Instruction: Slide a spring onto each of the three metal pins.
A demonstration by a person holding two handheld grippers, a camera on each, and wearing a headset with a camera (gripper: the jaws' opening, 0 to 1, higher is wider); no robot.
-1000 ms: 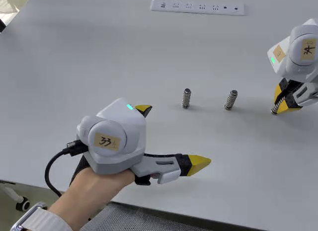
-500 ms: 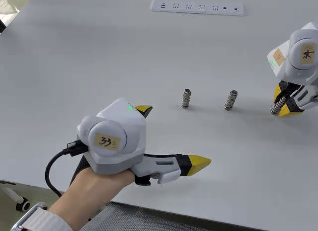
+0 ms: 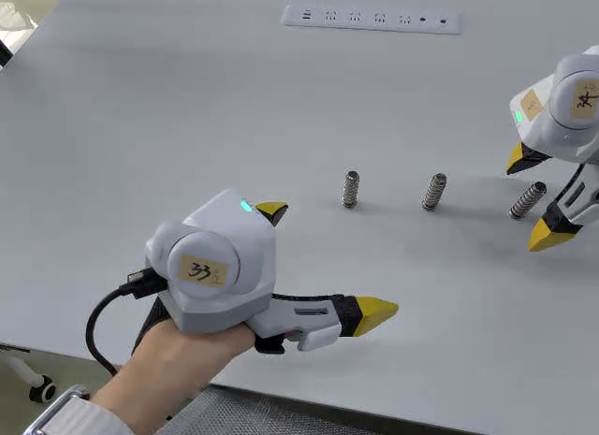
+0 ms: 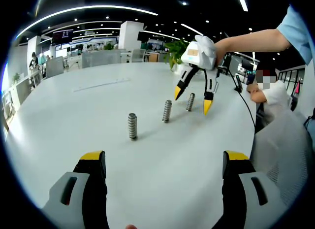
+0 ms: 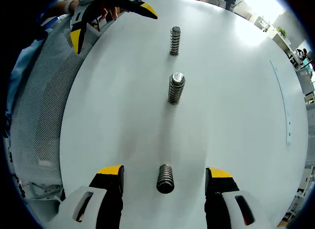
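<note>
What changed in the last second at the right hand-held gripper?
The right hand-held gripper opened its jaws and let go of the third spring, which now stands free between them. The left hand-held gripper and the other two springs stayed put.

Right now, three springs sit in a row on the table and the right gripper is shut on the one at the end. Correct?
Not shut. The right gripper is open, its jaws on either side of the end spring with a gap on each side, as the right gripper view shows. The rest holds.
</note>
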